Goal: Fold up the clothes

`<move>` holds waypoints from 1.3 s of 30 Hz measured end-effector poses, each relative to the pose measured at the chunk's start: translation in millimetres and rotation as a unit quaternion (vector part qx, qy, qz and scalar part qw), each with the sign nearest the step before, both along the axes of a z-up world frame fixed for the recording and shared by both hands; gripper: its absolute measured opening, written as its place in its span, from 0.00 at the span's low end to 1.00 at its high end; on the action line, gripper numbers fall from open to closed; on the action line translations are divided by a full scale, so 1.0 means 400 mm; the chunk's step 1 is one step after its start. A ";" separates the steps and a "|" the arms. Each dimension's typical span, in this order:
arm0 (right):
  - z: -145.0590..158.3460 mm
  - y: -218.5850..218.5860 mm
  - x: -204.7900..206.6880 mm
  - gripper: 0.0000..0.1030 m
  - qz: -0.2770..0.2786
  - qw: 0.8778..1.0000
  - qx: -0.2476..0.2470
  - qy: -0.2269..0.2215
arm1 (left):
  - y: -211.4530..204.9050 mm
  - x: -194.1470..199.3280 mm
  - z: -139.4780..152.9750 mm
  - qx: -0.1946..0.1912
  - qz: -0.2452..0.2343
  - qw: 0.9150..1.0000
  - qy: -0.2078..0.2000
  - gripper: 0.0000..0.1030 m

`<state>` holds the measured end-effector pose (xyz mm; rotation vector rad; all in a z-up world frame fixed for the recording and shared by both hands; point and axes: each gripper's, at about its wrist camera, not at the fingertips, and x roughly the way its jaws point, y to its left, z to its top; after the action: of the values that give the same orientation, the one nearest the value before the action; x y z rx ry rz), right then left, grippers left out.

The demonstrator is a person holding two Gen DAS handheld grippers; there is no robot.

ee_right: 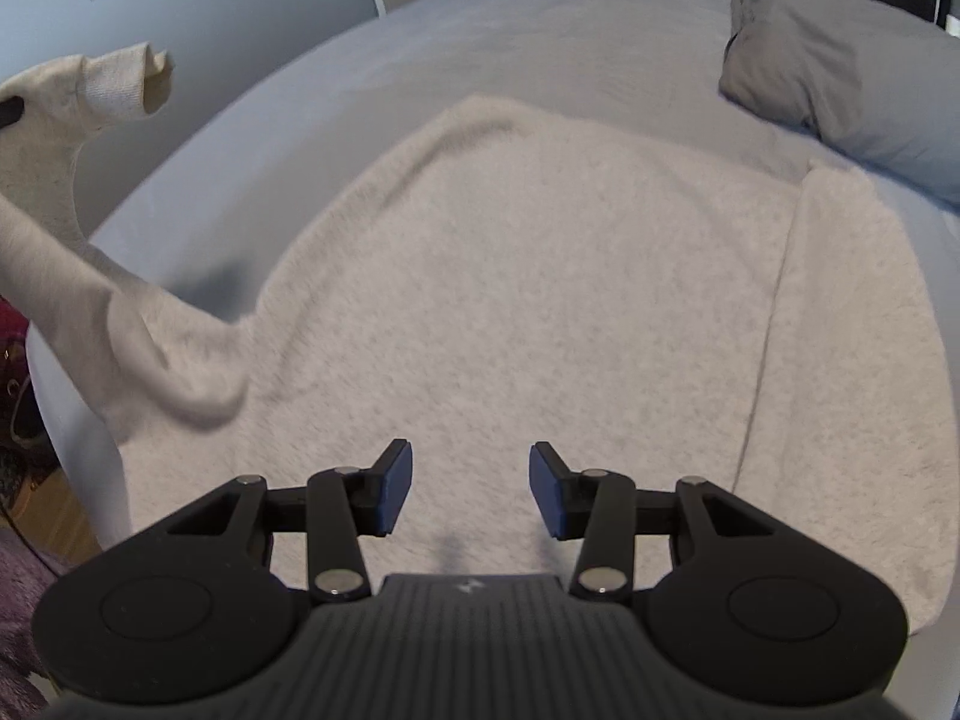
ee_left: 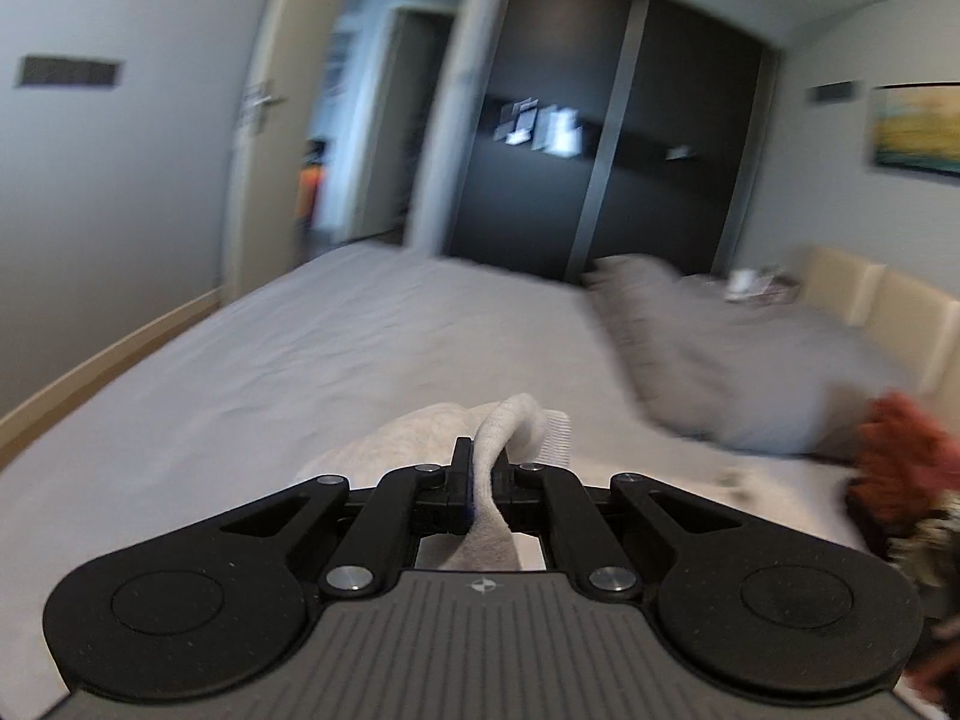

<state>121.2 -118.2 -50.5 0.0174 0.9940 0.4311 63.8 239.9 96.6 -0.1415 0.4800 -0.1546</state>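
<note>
the grey bed (ee_right: 540, 30) carries a pale sweater (ee_right: 540, 276) spread flat in the middle, with a grey pillow (ee_right: 828, 54) beside its far right corner. the left gripper (ee_left: 483, 483) is closed tight on the sweater's sleeve (ee_right: 66, 180) and holds it lifted above the bed's left side. the right gripper (ee_right: 471, 489) hovers over the sweater's near part with fingers wide apart, holding nothing.

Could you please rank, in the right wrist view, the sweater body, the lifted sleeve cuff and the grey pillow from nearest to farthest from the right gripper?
From the right gripper, jaws open:
1. Sweater body, spread directly beneath and ahead.
2. Lifted sleeve cuff, raised at far left.
3. Grey pillow, upper right on the bed.
</note>
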 end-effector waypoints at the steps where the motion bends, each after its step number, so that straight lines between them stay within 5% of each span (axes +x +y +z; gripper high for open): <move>1: 0.014 -0.011 -0.006 0.46 -0.006 1.000 0.004 -0.005 | -0.035 -0.018 0.007 -0.005 -0.017 1.000 -0.010 0.01; 5: 0.051 -0.068 -0.025 0.47 -0.035 0.999 0.017 -0.015 | -0.182 -0.068 0.007 -0.009 -0.086 0.996 -0.033 0.01; 8: 0.066 -0.117 -0.039 0.47 -0.059 0.998 0.023 -0.019 | -0.263 -0.095 -0.071 0.040 -0.137 0.990 0.010 0.01; 12: 0.069 -0.167 -0.063 0.47 -0.078 0.997 0.008 -0.024 | -0.370 -0.131 -0.176 0.106 -0.204 0.971 0.066 0.01; 16: 0.048 -0.193 -0.096 0.47 -0.077 0.997 0.008 -0.011 | -0.478 -0.168 -0.280 0.171 -0.268 0.940 0.121 0.01; 21: -0.007 -0.193 -0.130 0.47 -0.058 0.998 0.024 0.028 | -0.613 -0.213 -0.411 0.248 -0.343 0.886 0.188 0.01; 23: -0.036 -0.187 -0.140 0.47 -0.050 0.997 0.039 0.051 | -0.615 -0.212 -0.437 0.262 -0.350 0.871 0.225 0.02; 30: -0.092 -0.122 -0.107 0.53 -0.023 0.993 0.095 0.067 | -0.605 -0.192 -0.463 0.237 -0.353 0.874 0.235 0.04; 33: -0.115 -0.090 -0.084 0.60 -0.010 0.993 0.090 0.071 | -0.585 -0.190 -0.446 0.222 -0.361 0.878 0.225 0.17; 36: -0.148 -0.082 -0.073 0.59 -0.016 0.991 0.095 0.094 | -0.552 -0.173 -0.404 0.187 -0.353 0.893 0.207 0.44; 39: -0.173 -0.082 -0.071 0.33 -0.021 0.985 0.122 0.123 | -0.517 -0.145 -0.366 0.153 -0.328 0.910 0.201 0.48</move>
<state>92.6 -150.9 -119.6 0.3189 1.1751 0.5184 5.7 33.3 -49.9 0.3129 0.9484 -0.7160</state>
